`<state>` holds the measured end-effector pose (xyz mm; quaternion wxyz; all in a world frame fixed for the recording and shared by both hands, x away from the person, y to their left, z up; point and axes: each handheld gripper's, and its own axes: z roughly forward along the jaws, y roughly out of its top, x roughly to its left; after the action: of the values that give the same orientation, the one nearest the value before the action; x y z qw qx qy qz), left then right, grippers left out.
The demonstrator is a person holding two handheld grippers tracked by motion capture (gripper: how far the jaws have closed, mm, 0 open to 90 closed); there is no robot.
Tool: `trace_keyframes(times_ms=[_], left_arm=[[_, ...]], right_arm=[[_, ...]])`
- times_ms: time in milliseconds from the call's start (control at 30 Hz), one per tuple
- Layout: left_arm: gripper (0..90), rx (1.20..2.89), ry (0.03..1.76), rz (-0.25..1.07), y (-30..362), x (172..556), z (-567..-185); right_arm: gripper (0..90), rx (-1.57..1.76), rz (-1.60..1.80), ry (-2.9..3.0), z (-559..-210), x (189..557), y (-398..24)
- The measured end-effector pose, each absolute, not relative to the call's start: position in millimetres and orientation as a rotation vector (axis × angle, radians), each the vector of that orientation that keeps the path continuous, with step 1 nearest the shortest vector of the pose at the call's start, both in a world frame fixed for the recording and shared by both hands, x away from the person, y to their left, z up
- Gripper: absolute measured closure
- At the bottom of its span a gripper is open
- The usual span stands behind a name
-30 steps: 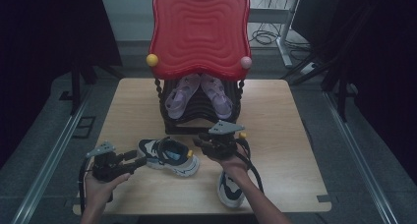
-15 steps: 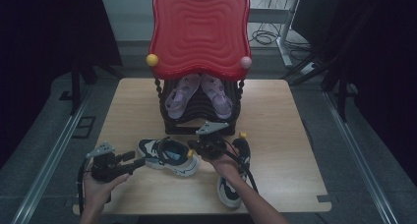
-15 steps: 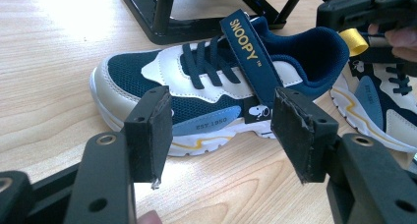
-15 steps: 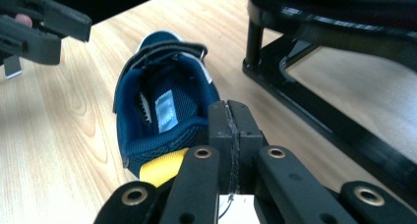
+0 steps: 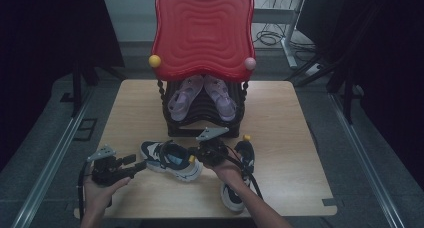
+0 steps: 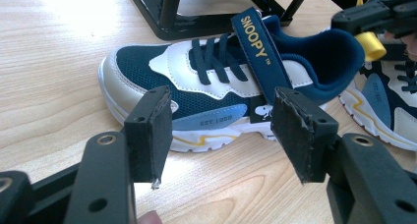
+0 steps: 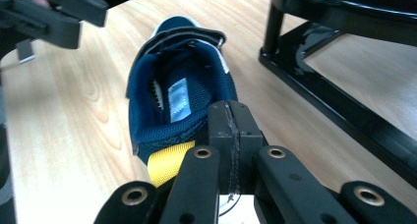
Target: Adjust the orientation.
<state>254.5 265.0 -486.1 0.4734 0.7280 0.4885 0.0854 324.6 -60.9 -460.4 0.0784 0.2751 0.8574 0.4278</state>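
Jaws of right gripper (image 7: 230, 135) pinch the sneaker (image 5: 170, 159) heel collar (beside its yellow loop); left gripper (image 6: 223, 130) gapes at nine o'clock. Lift gently, keeping the sole level.

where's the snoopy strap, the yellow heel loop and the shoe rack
snoopy strap (image 6: 256, 47), left gripper view, middle of the blue strap by the lettering
yellow heel loop (image 7: 166, 166), right gripper view, flat of the yellow tab
shoe rack (image 5: 202, 110), high view, black slats between the sandals
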Motion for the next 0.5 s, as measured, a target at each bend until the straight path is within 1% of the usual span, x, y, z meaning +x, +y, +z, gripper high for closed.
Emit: trace_keyframes(times_ms=[500], left_arm=[[41.4, 1.759, 1.217, 0.231, 274.0, 253.1, -485.4]], right_arm=[[89.3, 0.717, 1.323, 2.613, -461.9, 298.9, -55.2]])
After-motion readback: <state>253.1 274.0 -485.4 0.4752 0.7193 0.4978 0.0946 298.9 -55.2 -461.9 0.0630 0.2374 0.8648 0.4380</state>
